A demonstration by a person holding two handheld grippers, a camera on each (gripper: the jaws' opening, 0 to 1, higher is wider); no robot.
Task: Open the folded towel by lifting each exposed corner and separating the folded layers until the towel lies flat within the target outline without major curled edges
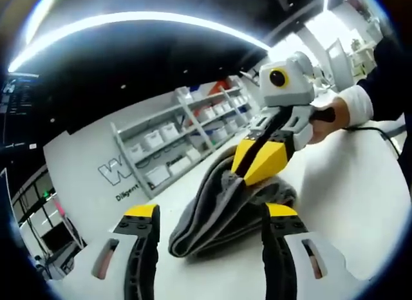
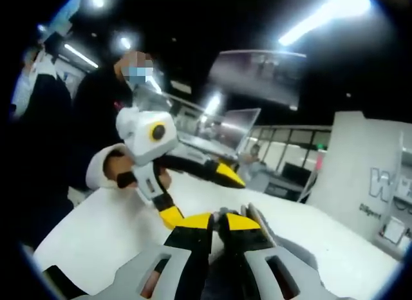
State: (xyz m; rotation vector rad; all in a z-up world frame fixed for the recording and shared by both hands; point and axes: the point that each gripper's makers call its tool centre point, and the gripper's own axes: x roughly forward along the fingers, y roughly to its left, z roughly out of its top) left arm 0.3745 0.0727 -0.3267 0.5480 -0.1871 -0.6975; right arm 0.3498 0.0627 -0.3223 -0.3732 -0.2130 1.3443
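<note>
A grey folded towel (image 1: 219,213) lies on the white table (image 1: 360,197) in the left gripper view. My left gripper (image 1: 211,210) stands open just in front of it, one jaw on each side of the towel's near end and nothing held. My right gripper (image 1: 248,174) comes in from the right, shut on an upper layer of the towel, which it holds raised above the rest. In the right gripper view, my right gripper (image 2: 217,221) is pinched on the towel (image 2: 262,230). Beyond it, the left gripper (image 2: 201,196) is open.
Shelves with white bins (image 1: 180,139) and a lettered white wall panel (image 1: 116,171) stand behind the table. A hand with a white cuff (image 1: 335,113) holds the right gripper. A person in dark clothes (image 2: 96,107) stands at the table's (image 2: 96,235) far side.
</note>
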